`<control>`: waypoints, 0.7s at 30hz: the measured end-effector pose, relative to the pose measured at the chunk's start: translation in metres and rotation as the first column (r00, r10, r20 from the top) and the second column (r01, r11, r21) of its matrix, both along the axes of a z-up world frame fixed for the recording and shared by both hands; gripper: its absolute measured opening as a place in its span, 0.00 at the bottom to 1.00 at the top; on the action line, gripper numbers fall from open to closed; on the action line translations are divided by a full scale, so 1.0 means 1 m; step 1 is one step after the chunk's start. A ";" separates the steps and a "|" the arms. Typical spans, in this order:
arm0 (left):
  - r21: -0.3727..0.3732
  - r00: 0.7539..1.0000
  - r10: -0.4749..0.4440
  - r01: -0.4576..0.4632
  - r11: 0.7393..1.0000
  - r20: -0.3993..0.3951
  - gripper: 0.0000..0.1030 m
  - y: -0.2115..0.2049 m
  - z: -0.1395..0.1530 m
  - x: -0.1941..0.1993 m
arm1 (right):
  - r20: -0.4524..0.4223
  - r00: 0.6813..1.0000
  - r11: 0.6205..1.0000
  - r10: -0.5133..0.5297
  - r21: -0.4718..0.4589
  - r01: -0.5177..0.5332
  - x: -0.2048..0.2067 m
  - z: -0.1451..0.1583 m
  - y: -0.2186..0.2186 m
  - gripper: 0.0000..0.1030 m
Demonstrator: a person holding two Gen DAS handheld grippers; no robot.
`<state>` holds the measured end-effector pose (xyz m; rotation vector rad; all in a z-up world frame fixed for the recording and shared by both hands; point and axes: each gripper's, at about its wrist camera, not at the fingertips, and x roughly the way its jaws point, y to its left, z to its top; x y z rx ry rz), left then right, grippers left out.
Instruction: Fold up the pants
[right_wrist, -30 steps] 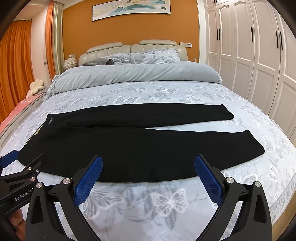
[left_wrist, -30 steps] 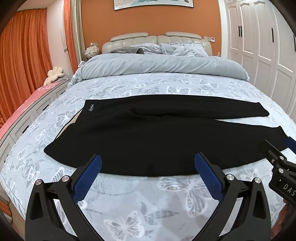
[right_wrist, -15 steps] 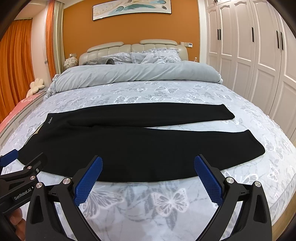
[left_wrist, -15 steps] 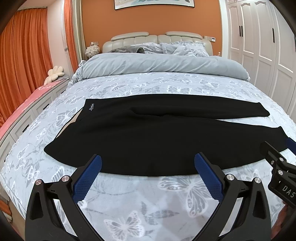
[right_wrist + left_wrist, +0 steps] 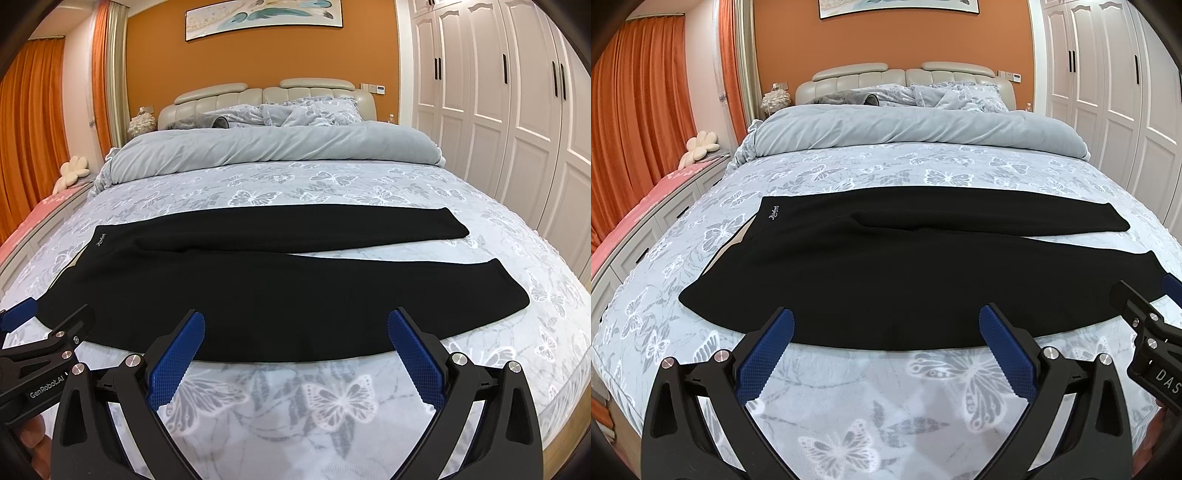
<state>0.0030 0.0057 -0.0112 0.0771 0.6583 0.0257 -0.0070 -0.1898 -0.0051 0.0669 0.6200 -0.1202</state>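
Black pants [image 5: 886, 273] lie flat across the bed, waistband at the left, two legs running right and slightly spread at the cuffs; they also show in the right wrist view [image 5: 258, 288]. My left gripper [image 5: 886, 328] is open and empty, held just in front of the pants' near edge. My right gripper [image 5: 295, 332] is open and empty, also just in front of the near edge. Each gripper shows at the side of the other's view: the right one [image 5: 1145, 325], the left one [image 5: 48, 332].
The bed [image 5: 886, 398] has a grey butterfly-print cover. A rolled grey duvet [image 5: 916, 129] and pillows lie at the headboard. Orange curtains and a low pink-topped cabinet [image 5: 639, 214] stand left. White wardrobes [image 5: 517, 110] stand right.
Almost nothing: both views have drifted very slightly. The pants lie as before and both grippers stay open.
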 end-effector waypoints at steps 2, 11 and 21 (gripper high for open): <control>-0.001 1.000 0.000 0.000 1.000 -0.002 0.95 0.000 0.000 0.000 | 0.000 1.000 1.000 0.000 0.000 0.000 0.000 0.000 0.000 0.95; -0.003 1.000 0.001 -0.001 1.000 -0.005 0.95 0.002 -0.001 0.002 | 0.000 1.000 1.000 0.001 -0.001 -0.001 0.000 0.000 0.000 0.95; -0.007 1.000 0.000 -0.001 1.000 -0.008 0.95 0.002 -0.001 0.002 | -0.003 1.000 1.000 0.005 0.006 -0.005 0.001 -0.001 0.001 0.95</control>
